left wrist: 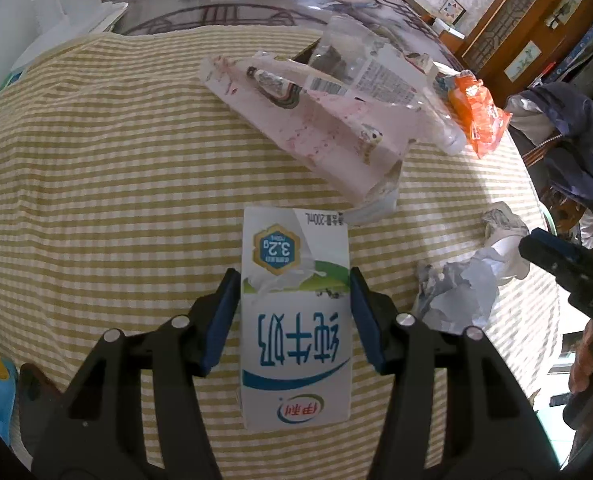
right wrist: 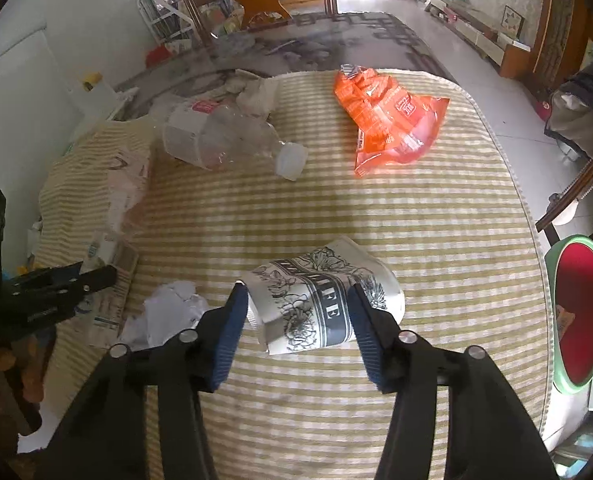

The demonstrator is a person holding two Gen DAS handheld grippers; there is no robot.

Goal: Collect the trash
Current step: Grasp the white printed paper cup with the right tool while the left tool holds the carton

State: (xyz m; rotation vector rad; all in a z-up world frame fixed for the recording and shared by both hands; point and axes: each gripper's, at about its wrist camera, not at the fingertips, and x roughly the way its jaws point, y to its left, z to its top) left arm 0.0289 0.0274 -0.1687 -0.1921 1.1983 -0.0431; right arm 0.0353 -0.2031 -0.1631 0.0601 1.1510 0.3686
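Milk carton and paper cup clamped on striped counter.
Left gripper [left wrist: 295,312] jaws are closed on milk carton [left wrist: 295,320] marked "3.2g", "200mL"; right gripper [right wrist: 297,330] jaws are pressed on "COFFEE"-banded paper cup [right wrist: 324,304]; bare striped cloth [right wrist: 336,216] is seen ahead.

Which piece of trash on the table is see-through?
The plastic bottle, lying on its side with a white cap; the milk carton, paper cup and orange bag are opaque.

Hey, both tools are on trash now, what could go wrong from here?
1. The left tool has its pads against the milk carton; a hard squeeze could push out any milk left inside onto the striped cloth.
2. The right tool grips a crushed paper cup that is already deformed, so it may slip when lifted.
3. The crumpled paper beside the cup could get dragged along.
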